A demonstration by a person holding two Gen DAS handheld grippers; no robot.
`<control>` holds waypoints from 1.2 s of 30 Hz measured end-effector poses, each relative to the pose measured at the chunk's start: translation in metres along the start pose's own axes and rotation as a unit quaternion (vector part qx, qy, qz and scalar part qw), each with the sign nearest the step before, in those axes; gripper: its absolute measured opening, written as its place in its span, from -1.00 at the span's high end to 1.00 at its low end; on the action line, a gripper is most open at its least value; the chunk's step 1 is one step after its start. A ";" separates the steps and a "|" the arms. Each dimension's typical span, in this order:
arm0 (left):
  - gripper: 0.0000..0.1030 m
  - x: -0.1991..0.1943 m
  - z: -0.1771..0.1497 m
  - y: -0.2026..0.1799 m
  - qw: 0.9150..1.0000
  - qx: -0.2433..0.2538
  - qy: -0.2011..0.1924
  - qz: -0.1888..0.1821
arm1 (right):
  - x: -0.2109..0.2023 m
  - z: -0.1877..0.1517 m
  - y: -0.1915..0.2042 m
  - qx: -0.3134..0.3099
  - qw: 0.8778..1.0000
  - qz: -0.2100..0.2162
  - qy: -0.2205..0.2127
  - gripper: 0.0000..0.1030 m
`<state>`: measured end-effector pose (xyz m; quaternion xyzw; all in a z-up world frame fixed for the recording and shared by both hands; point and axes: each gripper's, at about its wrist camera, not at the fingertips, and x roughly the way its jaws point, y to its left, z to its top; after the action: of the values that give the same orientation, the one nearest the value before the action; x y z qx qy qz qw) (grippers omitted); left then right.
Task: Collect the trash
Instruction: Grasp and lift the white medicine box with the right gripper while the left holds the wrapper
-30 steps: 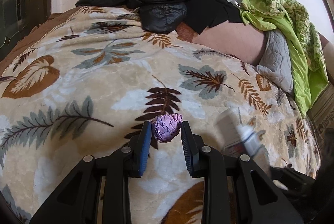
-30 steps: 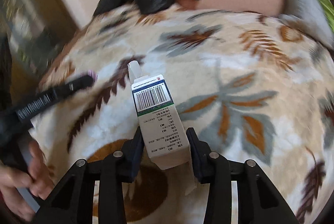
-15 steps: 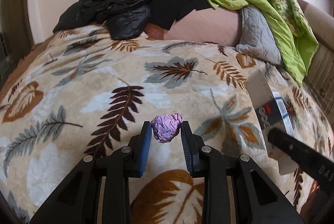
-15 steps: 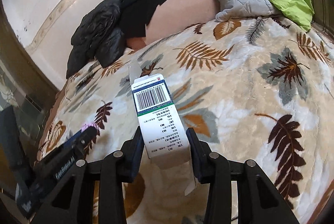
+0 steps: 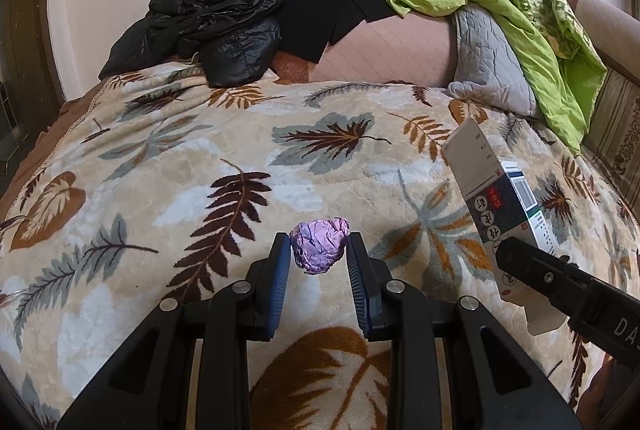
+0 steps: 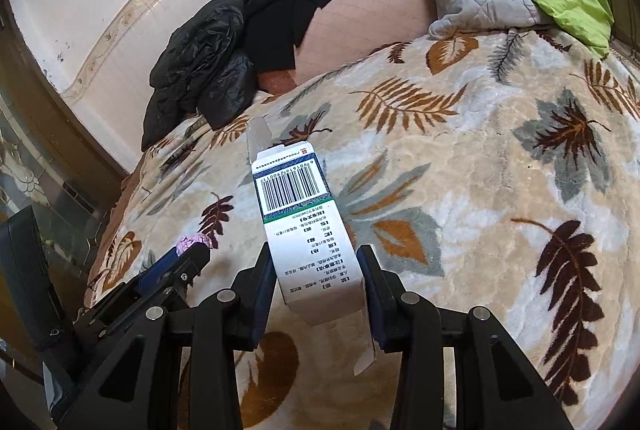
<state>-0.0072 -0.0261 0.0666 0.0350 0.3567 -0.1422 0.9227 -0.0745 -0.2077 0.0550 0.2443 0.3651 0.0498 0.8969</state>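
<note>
the left gripper (image 5: 319, 254) pinches a crumpled purple foil ball (image 5: 319, 246) above the leaf blanket (image 5: 160, 165) on the bed. beside it, the right gripper (image 6: 316, 282) squeezes a white medicine box (image 6: 304, 222) with a barcode, held up over the same blanket.

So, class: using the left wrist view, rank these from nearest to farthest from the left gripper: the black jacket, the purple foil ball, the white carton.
1. Purple foil ball: pinched in the left gripper.
2. White carton: off to the right, held by the right gripper.
3. Black jacket: heaped at the bed's far end, toward the left.
</note>
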 end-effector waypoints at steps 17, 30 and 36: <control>0.46 -0.004 0.001 0.003 1.000 0.002 -0.005 0.002 | -0.001 -0.002 0.006 -0.012 1.000 0.009 -0.001 0.16; 0.46 -0.009 0.000 -0.002 1.000 0.011 -0.011 0.004 | -0.004 -0.003 0.008 -0.014 1.000 0.012 -0.004 0.16; 0.46 -0.015 0.000 -0.002 1.000 0.014 -0.017 0.006 | -0.012 -0.003 0.008 -0.013 1.000 0.012 -0.008 0.16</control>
<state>-0.0184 -0.0250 0.0763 0.0474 0.3391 -0.1426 0.9287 -0.0848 -0.2026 0.0642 0.2374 0.3541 0.0636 0.9023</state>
